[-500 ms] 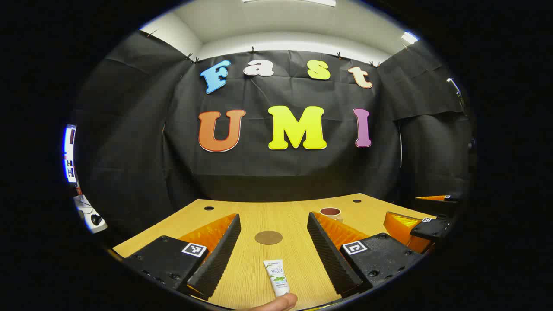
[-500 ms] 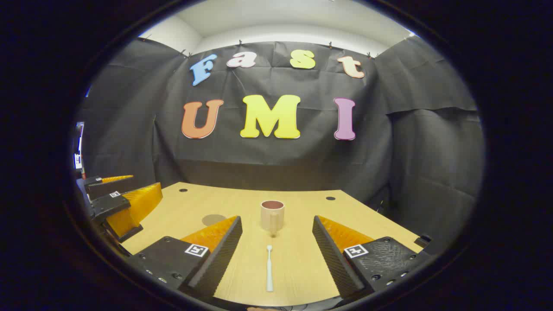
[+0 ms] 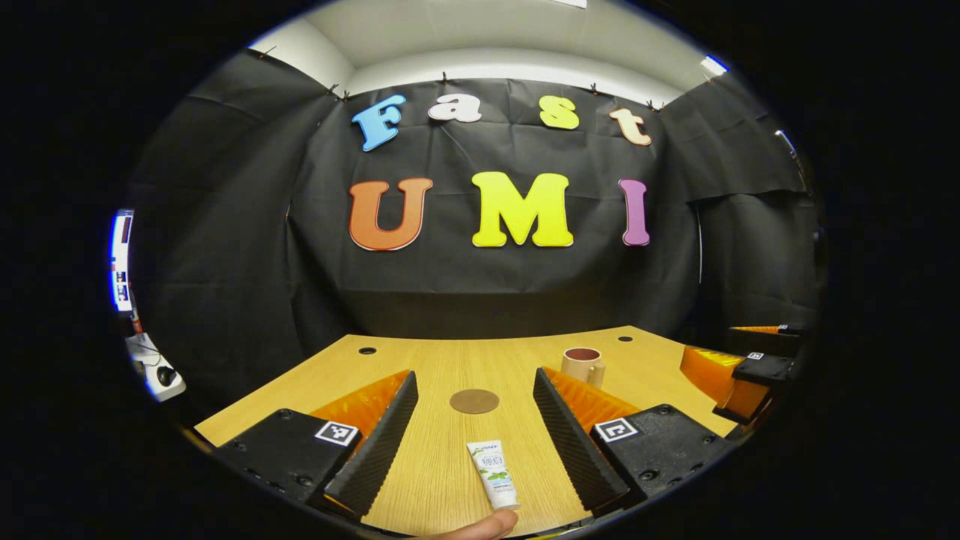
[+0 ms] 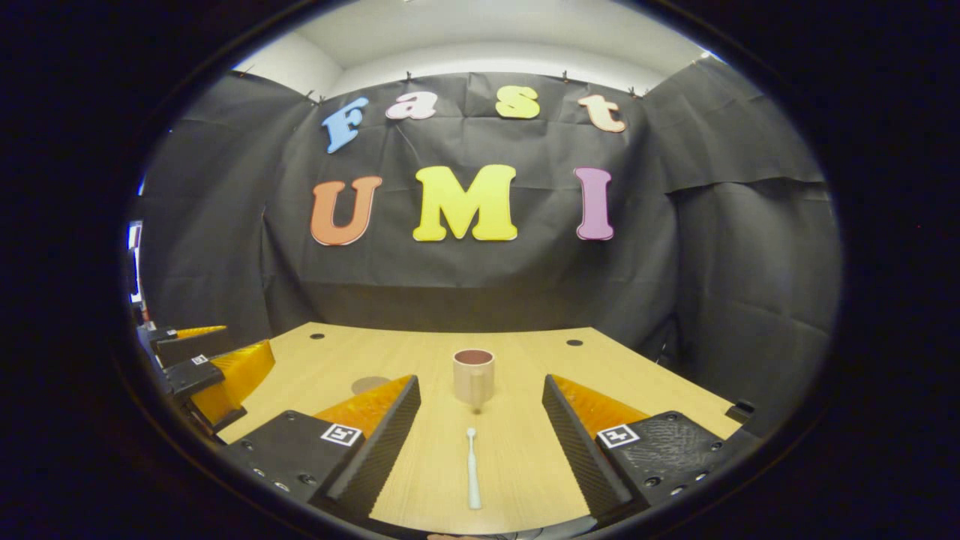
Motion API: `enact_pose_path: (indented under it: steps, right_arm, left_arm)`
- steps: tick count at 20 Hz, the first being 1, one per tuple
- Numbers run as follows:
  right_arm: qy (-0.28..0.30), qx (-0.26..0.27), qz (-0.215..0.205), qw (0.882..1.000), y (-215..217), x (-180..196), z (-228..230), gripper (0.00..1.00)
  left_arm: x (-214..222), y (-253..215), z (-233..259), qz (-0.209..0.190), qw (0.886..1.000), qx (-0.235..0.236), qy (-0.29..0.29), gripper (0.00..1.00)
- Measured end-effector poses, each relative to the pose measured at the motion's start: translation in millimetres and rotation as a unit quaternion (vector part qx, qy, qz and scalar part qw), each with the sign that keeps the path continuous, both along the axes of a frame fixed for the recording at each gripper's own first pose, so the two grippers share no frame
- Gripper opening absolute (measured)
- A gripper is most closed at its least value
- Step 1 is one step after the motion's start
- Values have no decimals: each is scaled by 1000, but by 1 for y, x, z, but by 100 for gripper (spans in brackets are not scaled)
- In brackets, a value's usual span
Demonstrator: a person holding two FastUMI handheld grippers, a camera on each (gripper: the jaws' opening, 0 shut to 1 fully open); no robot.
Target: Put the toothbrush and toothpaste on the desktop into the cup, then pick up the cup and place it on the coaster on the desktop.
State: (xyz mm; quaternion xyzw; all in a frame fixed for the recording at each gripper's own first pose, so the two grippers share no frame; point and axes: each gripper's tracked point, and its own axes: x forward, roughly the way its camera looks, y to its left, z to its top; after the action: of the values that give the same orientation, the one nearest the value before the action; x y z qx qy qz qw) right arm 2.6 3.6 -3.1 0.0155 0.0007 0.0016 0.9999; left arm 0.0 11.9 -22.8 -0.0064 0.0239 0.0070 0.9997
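1. Left hand-held gripper (image 3: 474, 439) hangs low over the tabletop (image 3: 420, 360), fingers spread wide and holding nothing; the toothpaste (image 3: 493, 474) lies flat between them, a fingertip (image 3: 480, 527) just beside its near end.
2. Right hand-held gripper (image 4: 480, 442) is likewise wide open and empty, with the toothbrush (image 4: 472, 468) lying lengthwise between its fingers, head pointing at the cup (image 4: 473, 377).
3. Taking the cup as landmark: it stands upright, handle toward the right gripper's camera; the toothbrush is near and in front of it. In the left gripper view the cup (image 3: 583, 365) sits right of the coaster (image 3: 474, 400), apart from it, and the toothpaste lies nearer than the coaster.
4. Risks, as I judge them: the thin toothbrush lies flat, so closing too high would miss it or flick it aside; a squeezed tube may slip; dropping either in off-centre could tip the cup.
5. Tabletop is light wood grain with small dark holes near its far edge; black cloth walls the booth under a white ceiling.
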Motion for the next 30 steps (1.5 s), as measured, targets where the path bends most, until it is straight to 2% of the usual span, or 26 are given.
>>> enact_pose_path:
  steps: [9, 13, 30]
  right_arm:
    - [4, 3, -8, 1000, -15, 0, -5, 97]
    - [6, 6, -12, 1000, -23, 3, -10, 97]
    - [65, -7, -8, 998, -32, 26, -71, 97]
  left_arm:
    - [0, -5, -7, 5, 1000, 4, 7, 98]
    - [-4, -15, -6, -5, 1000, 12, 4, 98]
    - [-6, -23, -22, -9, 1000, 6, 7, 98]
